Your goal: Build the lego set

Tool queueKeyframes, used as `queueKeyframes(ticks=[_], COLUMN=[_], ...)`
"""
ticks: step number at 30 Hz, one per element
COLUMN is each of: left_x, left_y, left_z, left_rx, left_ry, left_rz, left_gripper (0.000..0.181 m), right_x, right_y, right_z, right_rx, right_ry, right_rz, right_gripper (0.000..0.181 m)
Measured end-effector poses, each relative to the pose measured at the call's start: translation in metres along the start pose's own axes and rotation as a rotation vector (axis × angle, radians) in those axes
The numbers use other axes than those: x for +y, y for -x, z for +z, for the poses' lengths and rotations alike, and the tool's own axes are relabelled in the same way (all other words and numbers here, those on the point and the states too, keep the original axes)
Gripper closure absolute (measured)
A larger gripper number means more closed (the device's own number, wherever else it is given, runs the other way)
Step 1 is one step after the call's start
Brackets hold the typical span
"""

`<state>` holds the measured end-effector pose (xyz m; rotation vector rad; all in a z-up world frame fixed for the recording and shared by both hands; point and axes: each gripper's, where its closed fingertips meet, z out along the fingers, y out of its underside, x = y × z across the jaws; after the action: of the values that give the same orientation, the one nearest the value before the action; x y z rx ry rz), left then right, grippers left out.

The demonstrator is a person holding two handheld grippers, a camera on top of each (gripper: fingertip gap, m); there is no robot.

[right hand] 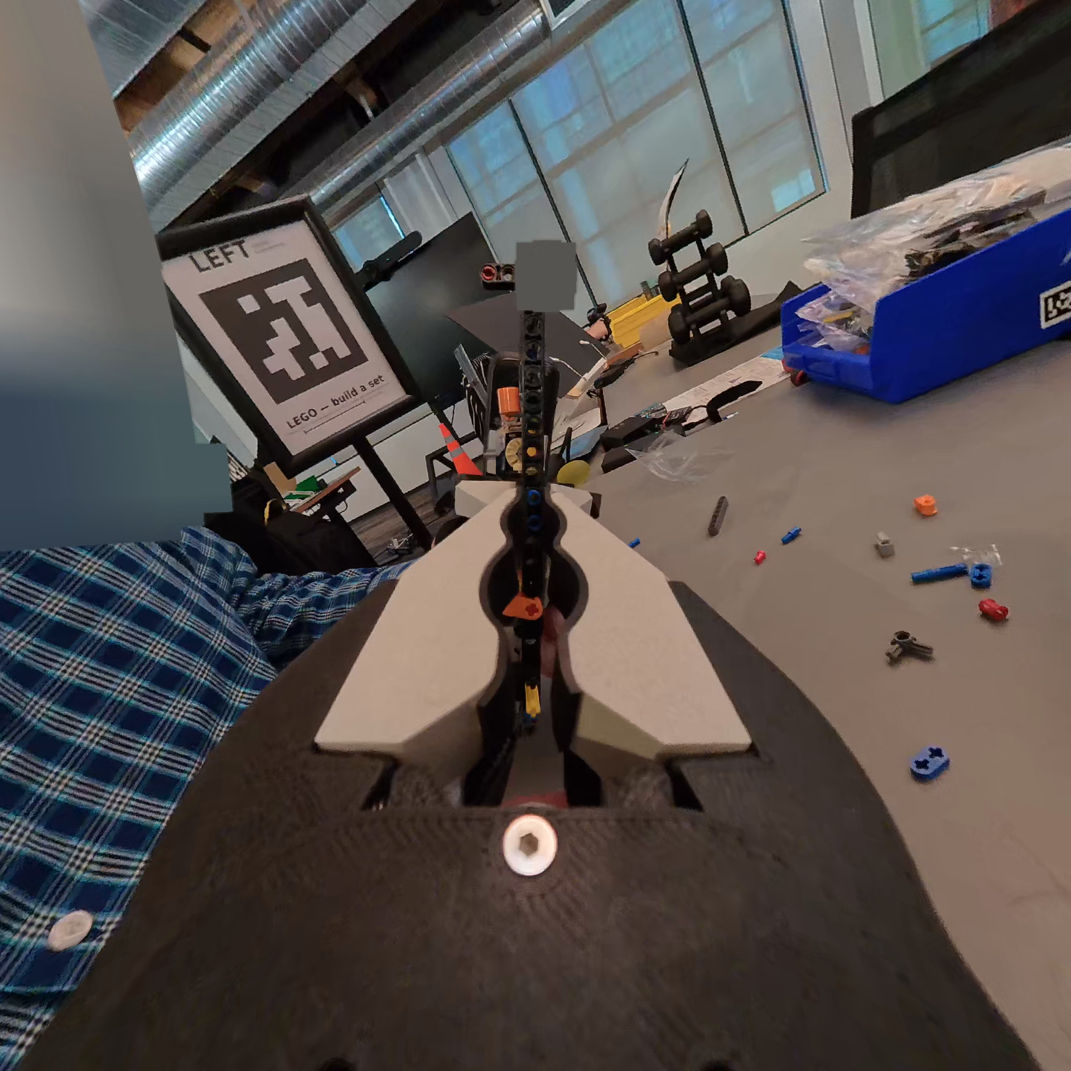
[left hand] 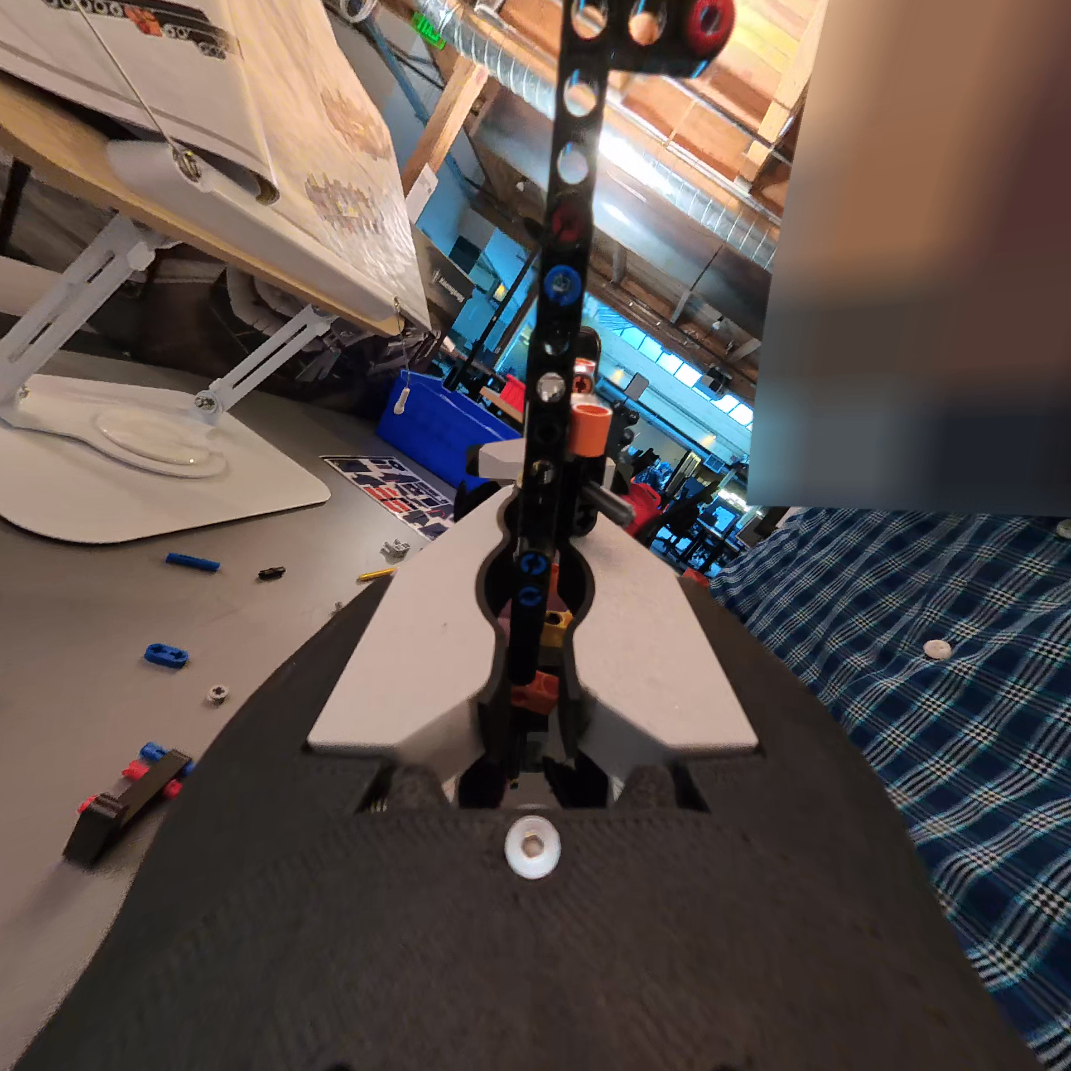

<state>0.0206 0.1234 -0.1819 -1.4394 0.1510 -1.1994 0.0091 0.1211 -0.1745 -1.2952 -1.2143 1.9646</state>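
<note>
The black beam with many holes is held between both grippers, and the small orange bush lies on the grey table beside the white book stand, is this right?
Not quite. The black beam is held by both grippers, but the orange bush lies on the grey table among loose pieces near the blue bin, as the right wrist view shows.

Black perforated beam [left hand: 565, 324] with blue pins and one red pin, orange bush beside. Pale grey fingers [left hand: 429, 655] on black claw body. Grey desk [left hand: 87, 626] with small blue, red and black pieces. Blue bin [right hand: 927, 348]. Shirt [right hand: 116, 666] checked in dark blue and white. Black-and-white square-pattern sign [right hand: 284, 336].
</note>
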Motion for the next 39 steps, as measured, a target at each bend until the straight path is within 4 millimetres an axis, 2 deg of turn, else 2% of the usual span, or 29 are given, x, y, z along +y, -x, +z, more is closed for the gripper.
queueKeyframes(ticks=[15,26,33,39], left_x=[0.006,0.027,0.035,0.048], left_y=[-0.015,-0.031,-0.037,-0.049], left_z=[0.001,0.003,0.006,0.002], left_rx=[0.073,0.12,0.136,0.145], left_ry=[0.011,0.139,0.145,0.2], left_rz=[0.024,0.094,0.067,0.07], left_gripper=[0.175,0.175,0.175,0.176], right_x=[0.001,0.017,0.022,0.034], right_y=[0.015,0.033,0.04,0.053], right_z=[-0.005,-0.018,-0.026,-0.031], right_rx=[-0.094,-0.116,-0.106,-0.112], right_ry=[-0.087,-0.014,-0.014,0.047], right_rz=[0.09,0.017,0.008,-0.051], right_gripper=[0.181,0.181,0.181,0.181])
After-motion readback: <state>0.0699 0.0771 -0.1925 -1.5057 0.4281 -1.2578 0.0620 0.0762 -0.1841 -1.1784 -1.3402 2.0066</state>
